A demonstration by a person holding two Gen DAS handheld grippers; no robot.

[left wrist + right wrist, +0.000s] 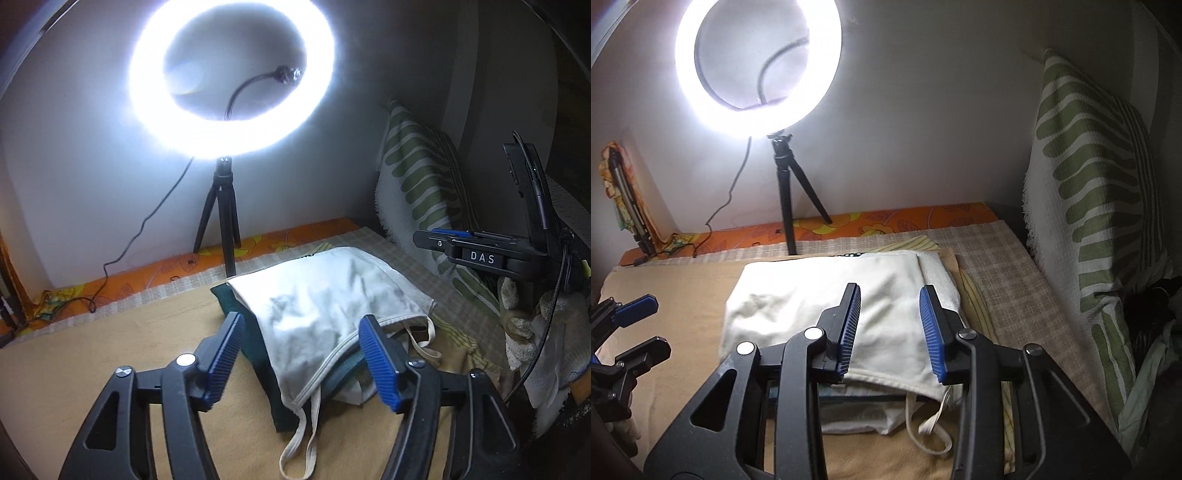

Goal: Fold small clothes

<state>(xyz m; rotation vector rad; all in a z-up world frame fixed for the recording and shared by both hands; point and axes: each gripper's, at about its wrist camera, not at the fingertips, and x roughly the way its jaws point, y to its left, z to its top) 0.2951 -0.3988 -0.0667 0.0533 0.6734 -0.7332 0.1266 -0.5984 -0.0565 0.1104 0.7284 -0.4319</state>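
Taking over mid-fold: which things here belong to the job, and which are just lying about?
Job: white strappy top, dark green garment under it, left gripper, right gripper, both open.
Lying about: ring light, tripod, striped pillow.

Cream, tan, orange and green under a white ring of light.

A cream cotton top point(325, 306) lies over a dark teal folded cloth point(258, 343) on a plain tan blanket point(110, 339). Behind runs a beige checked sheet point(990, 251), then an orange floral mattress edge point(886, 218) with yellow blooms. A white towel with olive-green leaf stripes point(1100, 192) stands at the right. Both black hand-held grippers, left point(301, 360) and right point(892, 334), carry ribbed blue pads point(932, 332).
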